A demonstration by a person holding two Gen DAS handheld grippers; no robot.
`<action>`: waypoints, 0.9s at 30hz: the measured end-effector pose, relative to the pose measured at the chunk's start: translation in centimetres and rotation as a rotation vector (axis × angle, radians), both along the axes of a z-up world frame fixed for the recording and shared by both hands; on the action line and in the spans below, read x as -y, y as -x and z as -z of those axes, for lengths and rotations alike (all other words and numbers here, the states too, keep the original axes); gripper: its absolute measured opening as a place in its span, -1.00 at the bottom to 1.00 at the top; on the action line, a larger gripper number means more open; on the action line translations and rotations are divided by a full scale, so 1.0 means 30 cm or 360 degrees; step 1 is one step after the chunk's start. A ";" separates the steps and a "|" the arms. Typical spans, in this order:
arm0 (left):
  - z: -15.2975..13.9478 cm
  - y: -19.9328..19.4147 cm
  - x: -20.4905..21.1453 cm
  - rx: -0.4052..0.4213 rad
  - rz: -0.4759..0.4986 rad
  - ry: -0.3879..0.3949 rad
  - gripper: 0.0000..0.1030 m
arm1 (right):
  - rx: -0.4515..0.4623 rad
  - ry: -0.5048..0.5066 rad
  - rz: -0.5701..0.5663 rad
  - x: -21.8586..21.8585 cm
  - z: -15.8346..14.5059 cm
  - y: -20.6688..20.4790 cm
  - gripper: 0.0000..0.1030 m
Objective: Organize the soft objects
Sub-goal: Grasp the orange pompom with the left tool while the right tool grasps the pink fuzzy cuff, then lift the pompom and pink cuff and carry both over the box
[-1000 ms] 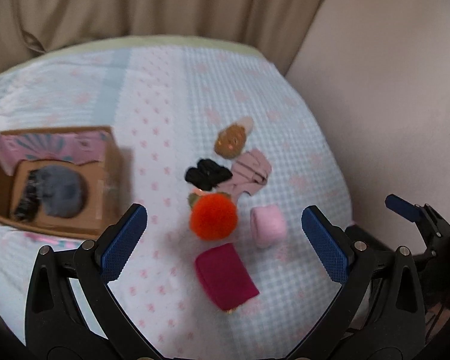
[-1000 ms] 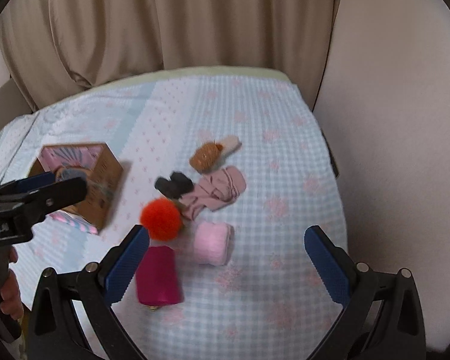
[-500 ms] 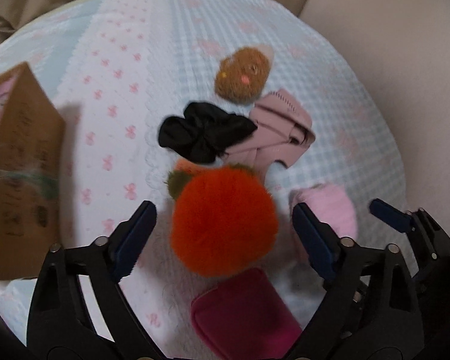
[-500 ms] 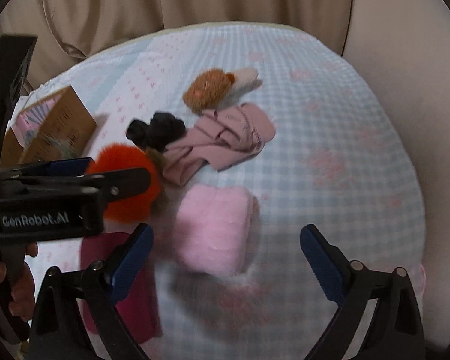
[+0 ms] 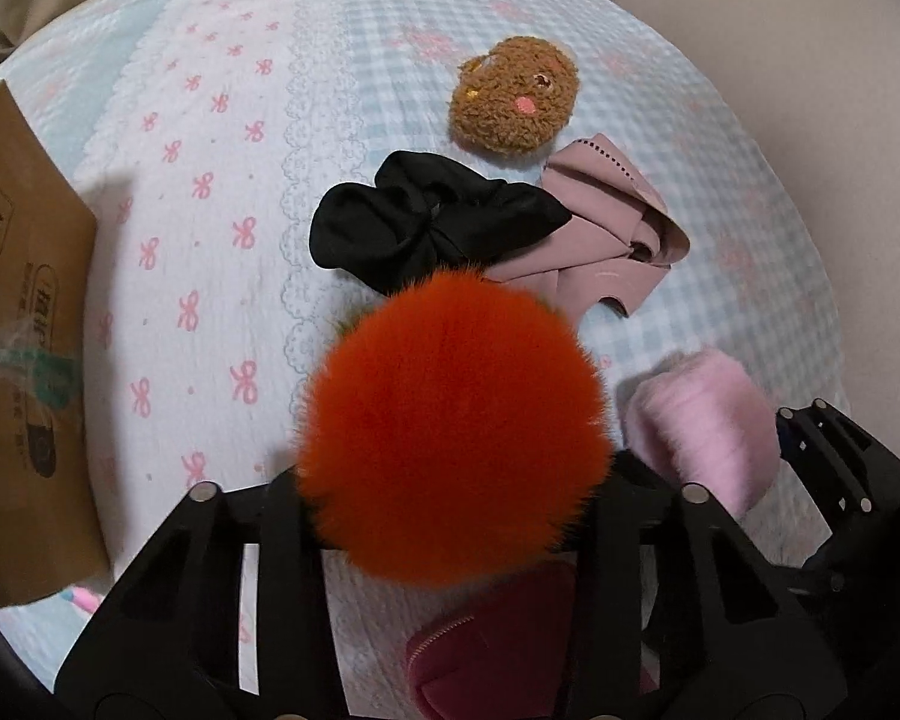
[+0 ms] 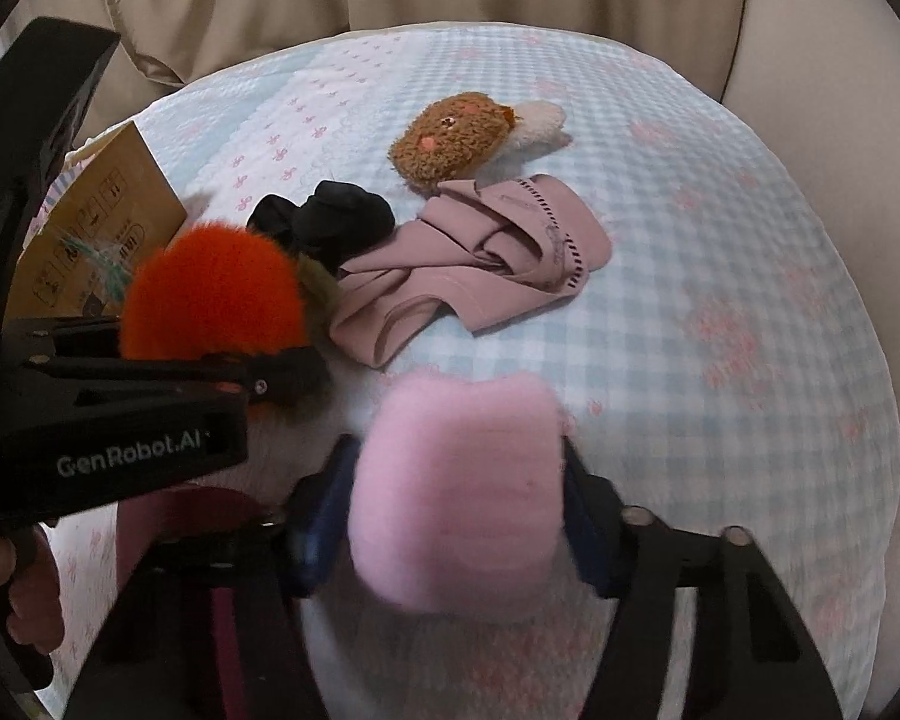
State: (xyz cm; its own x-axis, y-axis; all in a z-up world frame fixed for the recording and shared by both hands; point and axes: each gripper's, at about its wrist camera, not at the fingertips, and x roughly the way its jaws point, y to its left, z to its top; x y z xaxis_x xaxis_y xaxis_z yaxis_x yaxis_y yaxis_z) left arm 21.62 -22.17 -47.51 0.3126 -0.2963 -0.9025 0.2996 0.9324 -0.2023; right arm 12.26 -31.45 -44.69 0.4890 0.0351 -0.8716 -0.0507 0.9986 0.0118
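Orange fluffy pompom (image 5: pixel 450 438) sits in the closing left claw (image 5: pixel 450 510); the right claw (image 6: pixel 456 516) closes on the pink fuzzy roll (image 6: pixel 456 492), probably for boxing.

Orange pompom (image 5: pixel 453 426), round and long-furred, sits on the quilted bedspread (image 5: pixel 210 192) near its front edge, beside a fluffy pink roll (image 6: pixel 456 492). A magenta pouch (image 5: pixel 498 648) lies nearer the front edge. Toward the middle: black scrunchie (image 5: pixel 426 228), crumpled mauve cloth (image 6: pixel 480 264), brown plush face (image 5: pixel 516 96).
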 end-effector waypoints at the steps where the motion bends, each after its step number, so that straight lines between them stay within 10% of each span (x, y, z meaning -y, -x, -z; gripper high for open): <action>1: 0.000 -0.001 -0.003 0.0004 0.0008 -0.0002 -0.37 | -0.0001 0.0010 0.0003 -0.001 0.001 -0.004 -0.09; 14: -0.083 0.015 -0.039 0.0065 -0.0003 0.0011 -0.49 | 0.0008 0.0000 0.0072 0.004 -0.055 -0.003 -0.18; 27: -0.369 0.056 -0.063 0.0216 -0.0057 0.0052 -0.49 | 0.0150 0.0002 0.0108 0.016 -0.328 0.015 -0.18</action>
